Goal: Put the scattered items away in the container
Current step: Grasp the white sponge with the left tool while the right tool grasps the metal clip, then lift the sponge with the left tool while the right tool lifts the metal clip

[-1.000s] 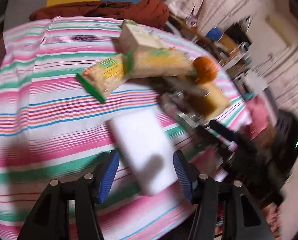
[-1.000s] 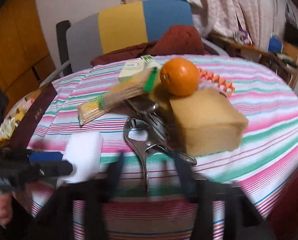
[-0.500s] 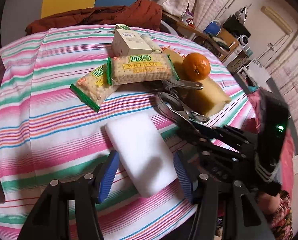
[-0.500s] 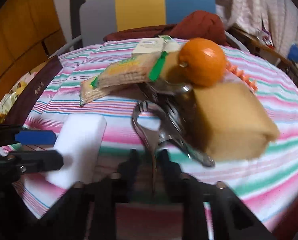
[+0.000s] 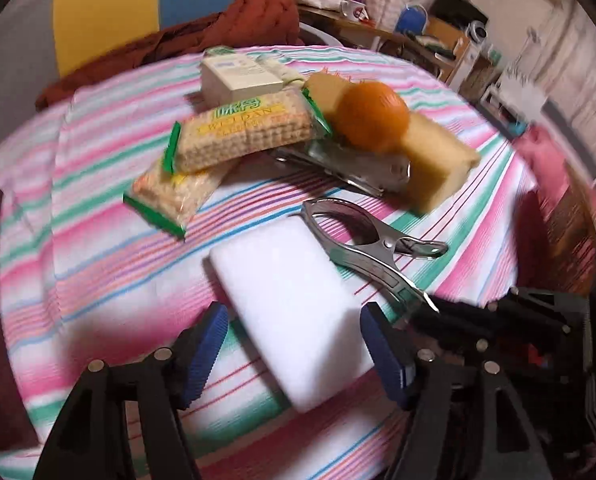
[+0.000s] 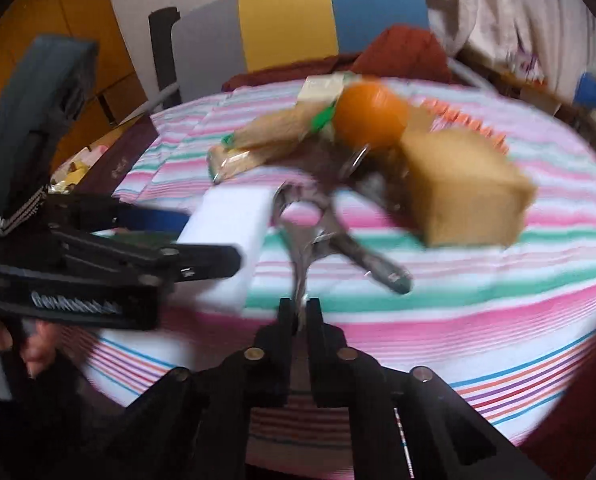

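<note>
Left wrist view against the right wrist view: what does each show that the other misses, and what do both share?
Only left wrist: how the left gripper, jaws opening, straddles the white block; a mug behind. Only right wrist: the right gripper, jaws opening, with the handle of the metal clamp between them; a hand on the left gripper. Both: block, clamp, orange, yellow sponge, cracker packets.
</note>
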The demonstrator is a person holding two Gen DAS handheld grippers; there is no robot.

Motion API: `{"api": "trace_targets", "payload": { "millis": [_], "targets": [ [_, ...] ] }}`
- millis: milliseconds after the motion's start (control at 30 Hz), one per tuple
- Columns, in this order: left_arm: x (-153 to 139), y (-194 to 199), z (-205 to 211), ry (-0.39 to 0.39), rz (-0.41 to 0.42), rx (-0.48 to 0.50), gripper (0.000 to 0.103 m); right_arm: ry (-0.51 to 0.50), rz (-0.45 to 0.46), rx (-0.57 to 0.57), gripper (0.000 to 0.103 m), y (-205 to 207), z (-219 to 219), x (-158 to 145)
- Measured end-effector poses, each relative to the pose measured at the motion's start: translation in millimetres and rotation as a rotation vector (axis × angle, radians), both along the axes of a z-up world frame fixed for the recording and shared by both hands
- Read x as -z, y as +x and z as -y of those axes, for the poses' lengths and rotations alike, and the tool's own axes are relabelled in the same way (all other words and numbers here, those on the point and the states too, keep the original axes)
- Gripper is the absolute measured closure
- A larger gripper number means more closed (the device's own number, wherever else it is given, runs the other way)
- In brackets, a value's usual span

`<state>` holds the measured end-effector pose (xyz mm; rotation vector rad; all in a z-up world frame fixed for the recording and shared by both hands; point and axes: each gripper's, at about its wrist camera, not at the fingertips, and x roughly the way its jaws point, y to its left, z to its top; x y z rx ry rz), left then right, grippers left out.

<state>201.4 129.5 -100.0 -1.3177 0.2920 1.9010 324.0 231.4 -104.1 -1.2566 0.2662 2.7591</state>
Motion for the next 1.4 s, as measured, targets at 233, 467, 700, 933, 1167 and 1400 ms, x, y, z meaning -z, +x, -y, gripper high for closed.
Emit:
{"api": "trace_targets", "payload": {
  "millis": [233,467,700,933,1167,1400],
  "targets": [
    [-9.3,-15.6,17.4,0.066,0.067,-0.063,0.036,0.041,0.038,-0.064,0.050,-32.7,-7.7,-0.5],
    [-18.5,-8.1,11.7,0.060,0.048,-0.035,0.036,0.065,0.110,-0.058,0.083,-46.9,1.7,13.3],
    [-13.4,6.0,-9.7,-0.026,-0.012,-0.011,0.036,-0.017,0.109,0.059,0.096,-11.6,-11.1,12.5],
    [-4.1,10.8,-16.7,-0.059,-0.094,0.026,0.035,-0.052,0.094,0.134,0.098,2.0,-9.2,11.7],
    [-14.0,9.4,-0.2,-0.047,-0.121,0.041,0.074,-0.135,0.078,0.160,0.098,3.5,-4.7,8.2],
    [-16.7,-0.7,5.1,0.037,0.017,-0.015,0.063,-0.069,0.087,0.204,0.098,1.6,2.2,8.6]
  ]
}}
